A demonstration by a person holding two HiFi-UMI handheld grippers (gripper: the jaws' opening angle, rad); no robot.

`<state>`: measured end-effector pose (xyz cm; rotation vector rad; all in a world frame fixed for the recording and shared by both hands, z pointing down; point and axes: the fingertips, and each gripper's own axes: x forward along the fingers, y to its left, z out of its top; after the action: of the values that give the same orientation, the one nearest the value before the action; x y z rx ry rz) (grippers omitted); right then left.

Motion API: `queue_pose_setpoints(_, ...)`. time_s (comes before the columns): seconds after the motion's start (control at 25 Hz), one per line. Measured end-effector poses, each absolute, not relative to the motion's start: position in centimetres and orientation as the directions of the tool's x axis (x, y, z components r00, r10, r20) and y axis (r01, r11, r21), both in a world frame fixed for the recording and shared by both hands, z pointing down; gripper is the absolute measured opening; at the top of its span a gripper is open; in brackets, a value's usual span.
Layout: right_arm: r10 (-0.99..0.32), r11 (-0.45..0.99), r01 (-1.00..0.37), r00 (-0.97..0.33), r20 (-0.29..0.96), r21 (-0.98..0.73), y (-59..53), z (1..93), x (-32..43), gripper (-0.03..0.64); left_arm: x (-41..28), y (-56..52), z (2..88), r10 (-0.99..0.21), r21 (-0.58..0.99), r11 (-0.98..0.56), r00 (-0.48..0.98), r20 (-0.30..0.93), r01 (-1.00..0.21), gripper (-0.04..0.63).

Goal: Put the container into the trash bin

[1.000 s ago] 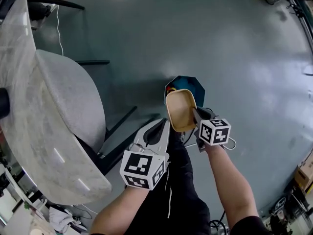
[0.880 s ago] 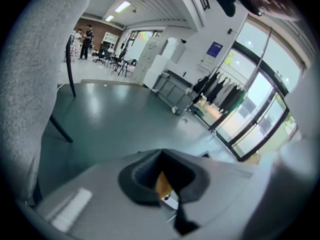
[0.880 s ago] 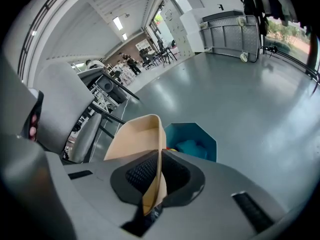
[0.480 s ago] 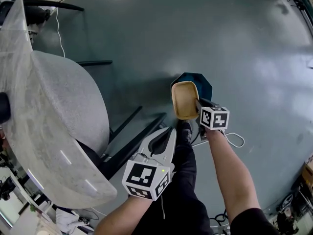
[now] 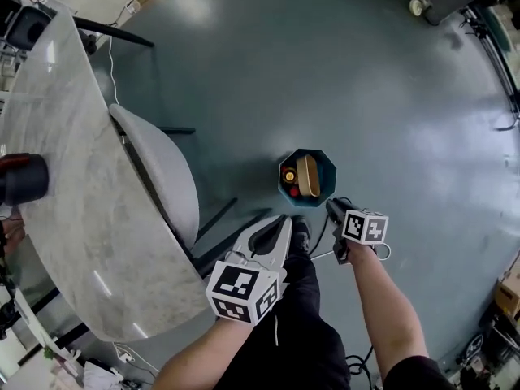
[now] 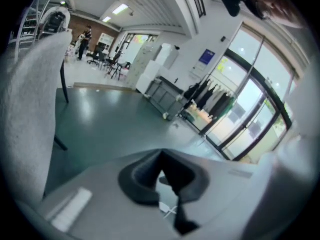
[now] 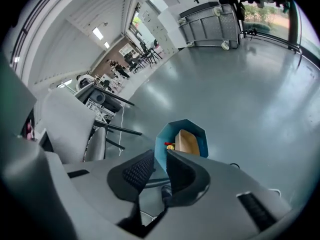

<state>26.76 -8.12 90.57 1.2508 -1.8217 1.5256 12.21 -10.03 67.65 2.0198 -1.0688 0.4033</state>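
The tan container (image 5: pixel 308 175) lies tilted inside the teal trash bin (image 5: pixel 328 162) on the floor, beside a red and yellow item. My right gripper (image 5: pixel 331 206) hovers just short of the bin, its jaws opening with nothing between them. In the right gripper view the bin (image 7: pixel 162 140) and the container (image 7: pixel 186 142) show just beyond the right gripper (image 7: pixel 160 157). My left gripper (image 5: pixel 284 218) hangs beside it to the left, tips together and empty; the left gripper view shows the left gripper (image 6: pixel 161 156) pointing across the open floor.
A round marble table (image 5: pixel 65 185) fills the left, with a black object (image 5: pixel 20 177) on it. A grey chair (image 5: pixel 166 181) stands between table and bin. The person's dark-clad leg and shoe (image 5: pixel 299 230) are below the bin. A white cable (image 5: pixel 383 254) lies by the right hand.
The container has left my right gripper and now lies in the bin. The right jaws have parted and the gripper has drawn back from the bin. The left gripper has risen slightly.
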Motion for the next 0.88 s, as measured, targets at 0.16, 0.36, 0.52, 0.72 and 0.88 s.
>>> queue_pose_setpoints(0.16, -0.386, -0.04, -0.827, -0.505, 0.772, -0.56, -6.8, 84.2, 26.1, 0.061, 11.4, -10.9, 62.3, -0.573, 0.508, -0.345, 0.606, 0.552, -0.789, 0.008)
queue_pose_setpoints(0.36, -0.46, 0.014, -0.799, -0.539, 0.706, -0.601, -8.4, 75.0, 24.2, 0.054, 9.4, -11.4, 55.9, -0.603, 0.465, -0.379, 0.595, 0.531, -0.8, 0.008)
queue_pose_setpoints(0.52, -0.511, 0.072, -0.772, -0.573, 0.641, -0.632, -9.9, 68.5, 22.4, 0.038, 6.6, -11.7, 52.0, -0.643, 0.388, -0.397, 0.553, 0.529, -0.832, 0.008)
queue_pose_setpoints(0.72, -0.556, 0.14, -0.736, -0.612, 0.563, -0.662, -10.5, 61.6, 21.2, 0.02, 3.4, -11.0, 48.1, -0.682, 0.352, -0.385, 0.52, 0.514, -0.853, 0.008)
queue_pose_setpoints(0.88, -0.578, 0.222, -0.689, -0.663, 0.476, -0.69, -12.1, 56.0, 20.4, 0.012, 1.1, -11.3, 45.7, -0.719, 0.38, -0.334, 0.494, 0.489, -0.862, 0.008)
